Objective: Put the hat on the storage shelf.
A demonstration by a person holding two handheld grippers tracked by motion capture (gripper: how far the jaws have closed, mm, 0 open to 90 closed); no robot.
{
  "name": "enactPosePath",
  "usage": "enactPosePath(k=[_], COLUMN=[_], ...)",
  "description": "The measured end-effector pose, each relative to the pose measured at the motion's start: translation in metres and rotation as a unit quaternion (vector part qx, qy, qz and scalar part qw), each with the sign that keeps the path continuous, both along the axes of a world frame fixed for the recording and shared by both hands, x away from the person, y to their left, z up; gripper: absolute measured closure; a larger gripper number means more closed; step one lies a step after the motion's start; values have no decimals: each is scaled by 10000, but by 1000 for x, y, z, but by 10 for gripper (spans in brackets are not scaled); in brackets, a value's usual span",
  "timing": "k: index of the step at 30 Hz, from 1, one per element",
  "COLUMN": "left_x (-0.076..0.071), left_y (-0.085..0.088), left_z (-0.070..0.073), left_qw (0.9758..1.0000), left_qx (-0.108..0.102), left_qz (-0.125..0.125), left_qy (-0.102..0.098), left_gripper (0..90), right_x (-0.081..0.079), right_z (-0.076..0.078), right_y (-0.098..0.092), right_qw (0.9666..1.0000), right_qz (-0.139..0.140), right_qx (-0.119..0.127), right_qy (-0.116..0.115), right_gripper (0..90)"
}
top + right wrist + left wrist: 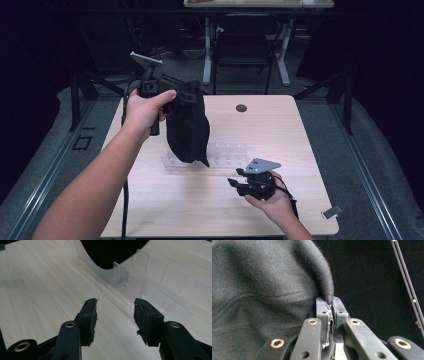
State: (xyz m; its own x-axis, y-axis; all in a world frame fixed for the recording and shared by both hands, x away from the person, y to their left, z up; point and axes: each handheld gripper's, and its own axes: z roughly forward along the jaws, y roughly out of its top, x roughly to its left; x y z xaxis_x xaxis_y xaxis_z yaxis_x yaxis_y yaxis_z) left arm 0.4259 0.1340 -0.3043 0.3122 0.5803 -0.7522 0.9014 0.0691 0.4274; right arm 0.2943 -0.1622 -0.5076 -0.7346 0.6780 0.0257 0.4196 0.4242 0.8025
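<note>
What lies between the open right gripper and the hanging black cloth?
In the right gripper view, bare light wooden table, then the clear plastic divider tray, lie between the right gripper and the black fabric garment.

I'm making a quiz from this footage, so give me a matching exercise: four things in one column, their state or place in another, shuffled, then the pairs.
Things:
1. left gripper
2. right gripper
3. black cloth
4. clear plastic rack

States:
A. lying on the table
B. hanging, held up by one edge
C. jaws apart, holding nothing
D. jaws shut on fabric

Pairs: 1-D, 2-C, 3-B, 4-A
</note>
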Motion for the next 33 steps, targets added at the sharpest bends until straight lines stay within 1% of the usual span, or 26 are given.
enactPosePath(k=[3,4,5,6,7,8,9,10,12,15,16,18,20,21,23,26,27,28,33], left_x=[1,1,1,1,2,2,2,2,3,3,3,3,3,3,2,2,2,2,1], left_y=[-1,-1,-1,-2,-3,-4,-4,-6,-6,-7,-7,-8,-8,-8,-8,-9,-9,-9,-12], left_z=[0,0,-1,0,0,0,-1,-1,-1,-1,-1,-1,-1,-1,-1,-1,-1,-1,-2], left_qw=[10000,10000,10000,10000,10000,10000,10000,10000,10000,10000,10000,10000,10000,10000,10000,10000,10000,10000,9999], left_qx=[-26,-26,-13,-40,-46,-36,-56,-52,-54,-55,-57,-63,-53,-72,-70,-72,-76,-77,-91], left_qz=[-6,-6,-28,-9,-6,-3,-5,-42,-51,-38,-33,-42,-55,-35,-46,-52,-45,-41,-64], left_qy=[-2,-2,-14,8,7,3,4,0,-12,6,5,4,-18,2,-1,5,0,-1,-1], left_gripper=[869,869,869,869,869,869,869,868,868,868,869,868,869,869,869,869,869,869,867], right_x=[5,5,6,9,11,12,14,17,18,22,25,25,27,27,28,28,28,28,28], right_z=[6,6,7,10,11,13,14,15,15,15,16,17,19,21,21,22,22,23,23], right_y=[11,11,15,18,21,23,26,33,35,44,49,51,56,59,60,65,66,67,68], right_qw=[9999,9999,9999,9998,9995,9994,9995,9995,9994,9994,9995,9996,9996,9996,9996,9996,9995,9995,9994], right_qz=[55,55,-16,53,126,150,188,217,240,270,253,255,259,258,273,281,304,293,302], right_qx=[-90,-90,-110,6,128,103,58,65,54,19,-16,-16,-15,22,21,17,-9,-87,-140], right_qy=[72,72,80,183,278,278,266,235,236,225,176,145,90,55,43,13,8,1,-50], right_gripper=[539,539,558,611,640,658,684,690,694,716,721,723,732,749,755,797,809,817,832])
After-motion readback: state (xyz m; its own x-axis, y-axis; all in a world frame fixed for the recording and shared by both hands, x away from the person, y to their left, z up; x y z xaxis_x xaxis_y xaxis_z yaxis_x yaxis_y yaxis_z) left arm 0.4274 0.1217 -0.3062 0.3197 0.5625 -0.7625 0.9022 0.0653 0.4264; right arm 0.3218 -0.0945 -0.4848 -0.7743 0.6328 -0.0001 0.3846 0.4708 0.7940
